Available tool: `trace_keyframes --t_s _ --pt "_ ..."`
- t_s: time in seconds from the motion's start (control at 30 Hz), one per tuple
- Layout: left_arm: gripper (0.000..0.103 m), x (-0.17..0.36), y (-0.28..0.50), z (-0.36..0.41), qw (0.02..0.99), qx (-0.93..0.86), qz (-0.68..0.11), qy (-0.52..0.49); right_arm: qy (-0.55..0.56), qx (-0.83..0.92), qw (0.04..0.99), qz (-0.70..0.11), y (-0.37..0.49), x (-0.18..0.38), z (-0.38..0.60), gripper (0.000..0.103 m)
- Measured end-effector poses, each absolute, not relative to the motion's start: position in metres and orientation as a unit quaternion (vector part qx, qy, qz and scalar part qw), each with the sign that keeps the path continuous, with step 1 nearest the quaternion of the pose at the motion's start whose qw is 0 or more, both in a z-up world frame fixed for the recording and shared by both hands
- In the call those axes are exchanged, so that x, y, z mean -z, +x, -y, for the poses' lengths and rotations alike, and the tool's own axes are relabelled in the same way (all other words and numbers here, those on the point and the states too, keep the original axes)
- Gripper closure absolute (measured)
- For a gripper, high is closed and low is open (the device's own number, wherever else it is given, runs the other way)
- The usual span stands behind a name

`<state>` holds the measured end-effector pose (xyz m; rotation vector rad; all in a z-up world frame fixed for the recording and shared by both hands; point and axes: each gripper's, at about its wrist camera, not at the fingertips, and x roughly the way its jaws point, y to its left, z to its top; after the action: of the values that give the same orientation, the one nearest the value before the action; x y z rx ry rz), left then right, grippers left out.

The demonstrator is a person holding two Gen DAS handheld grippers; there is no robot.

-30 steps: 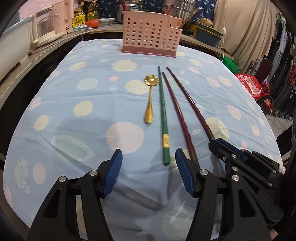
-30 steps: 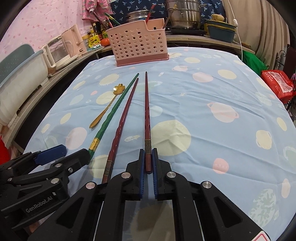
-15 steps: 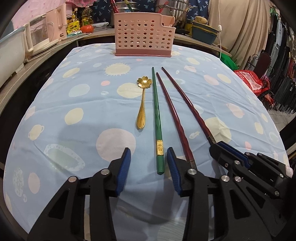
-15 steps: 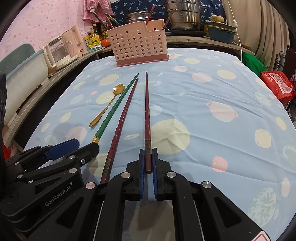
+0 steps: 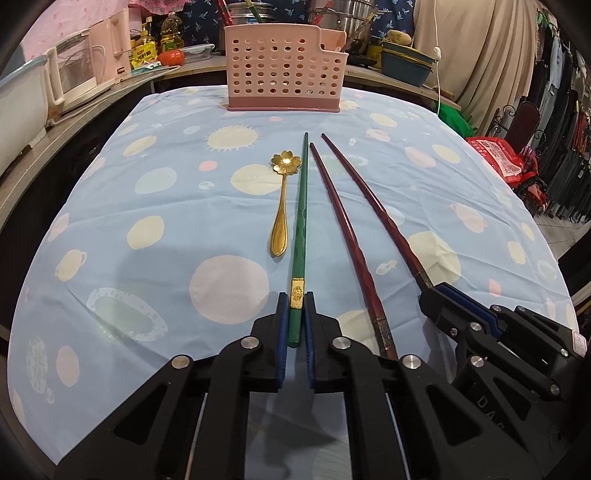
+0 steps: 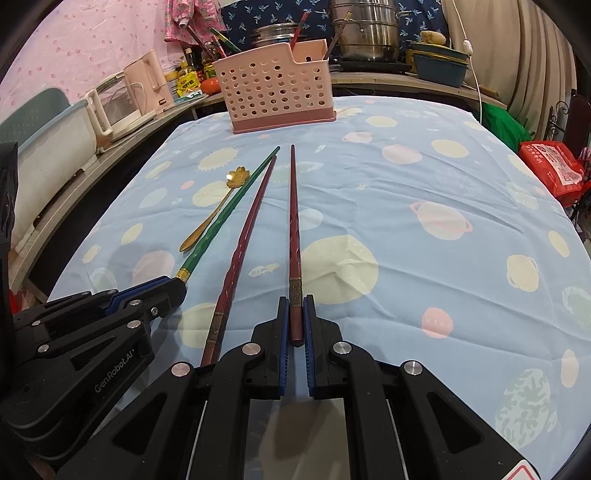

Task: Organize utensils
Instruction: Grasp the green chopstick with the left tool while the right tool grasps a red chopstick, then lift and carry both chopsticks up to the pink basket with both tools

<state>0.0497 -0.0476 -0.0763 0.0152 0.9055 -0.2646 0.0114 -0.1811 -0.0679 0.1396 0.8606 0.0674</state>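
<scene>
My left gripper [image 5: 295, 314] is shut on the near end of a green chopstick [image 5: 301, 229], which lies on the blue cloth. My right gripper [image 6: 295, 317] is shut on the near end of a dark red chopstick [image 6: 293, 221]; this chopstick also shows in the left wrist view [image 5: 373, 206]. A second dark red chopstick [image 5: 343, 236] lies free between them. A gold flower-bowl spoon [image 5: 282, 206] lies just left of the green chopstick. A pink perforated utensil basket [image 5: 282, 77] stands at the table's far edge.
The table carries a blue spotted cloth [image 5: 147, 206]. Behind it a counter holds a kettle [image 6: 110, 103], bottles, steel pots [image 6: 365, 33] and a blue basin. A red bag [image 6: 554, 170] and chairs stand to the right.
My left gripper has moved right and forward and closed on the green chopstick's end. My right gripper has stayed shut on the dark red chopstick.
</scene>
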Motion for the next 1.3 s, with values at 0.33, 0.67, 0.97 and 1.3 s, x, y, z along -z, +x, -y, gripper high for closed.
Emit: trace_keyframes --t_s 0.33,0.67,0.97,1.3 --pt "0.096 0.074 0.044 0.045 0.888 0.130 -0.442 0.000 0.072 -0.037 0.905 -0.417 -0.003 0.062 0.181 0.096" --pt "0.096 0.071 0.039 0.043 0.888 0.130 -0.442 -0.002 0.077 -0.044 0.910 -0.406 -0.015 0.050 0.180 0.096" --pt "0.096 0.052 0.030 0.042 0.893 0.129 -0.431 0.000 0.085 -0.049 0.916 -0.388 -0.026 0.029 0.183 0.096" --pt "0.096 0.012 0.025 0.034 0.903 0.131 -0.409 -0.005 0.100 -0.049 0.933 -0.341 -0.035 -0.019 0.195 0.096"
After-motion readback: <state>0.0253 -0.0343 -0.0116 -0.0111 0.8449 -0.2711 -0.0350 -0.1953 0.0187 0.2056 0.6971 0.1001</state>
